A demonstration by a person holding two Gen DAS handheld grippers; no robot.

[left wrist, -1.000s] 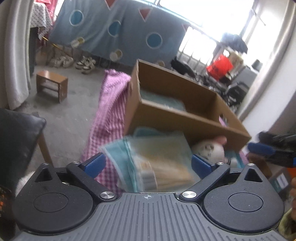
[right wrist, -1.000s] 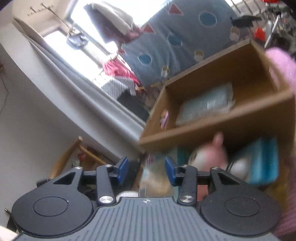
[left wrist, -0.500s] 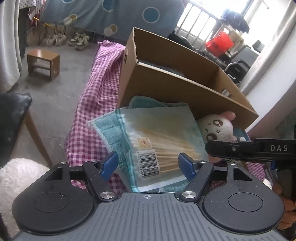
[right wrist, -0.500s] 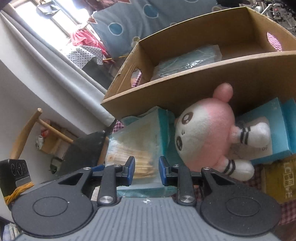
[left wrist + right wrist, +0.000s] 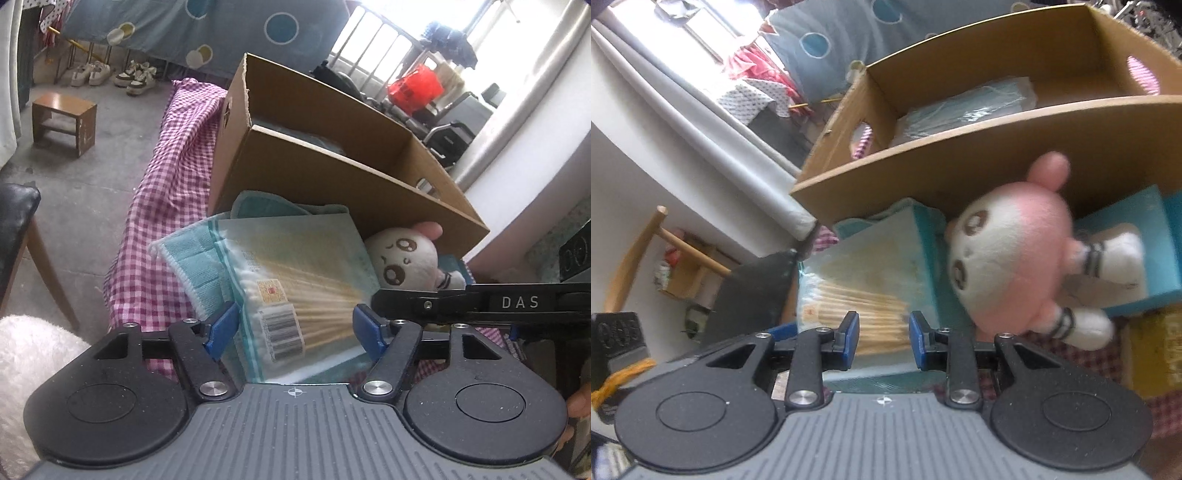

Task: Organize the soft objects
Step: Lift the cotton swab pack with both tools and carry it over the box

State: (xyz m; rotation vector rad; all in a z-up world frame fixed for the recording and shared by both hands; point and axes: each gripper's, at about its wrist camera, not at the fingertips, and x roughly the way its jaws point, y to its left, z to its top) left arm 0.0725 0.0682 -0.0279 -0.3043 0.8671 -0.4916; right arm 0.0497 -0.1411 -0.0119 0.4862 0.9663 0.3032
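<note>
Pink-checked cloth covers the table where a clear flat packet of wooden cotton swabs lies on a teal towel just before the open brown cardboard box. The left gripper, jaws just narrowing but still spread, straddles the packet's near end, sticks running crosswise between the blue pads. The right gripper, jaws half closed and holding nothing, hovers at the packet's other side; pad contact cannot be made out, and a pink-and-white plush toy hides the teal carton behind.
</note>
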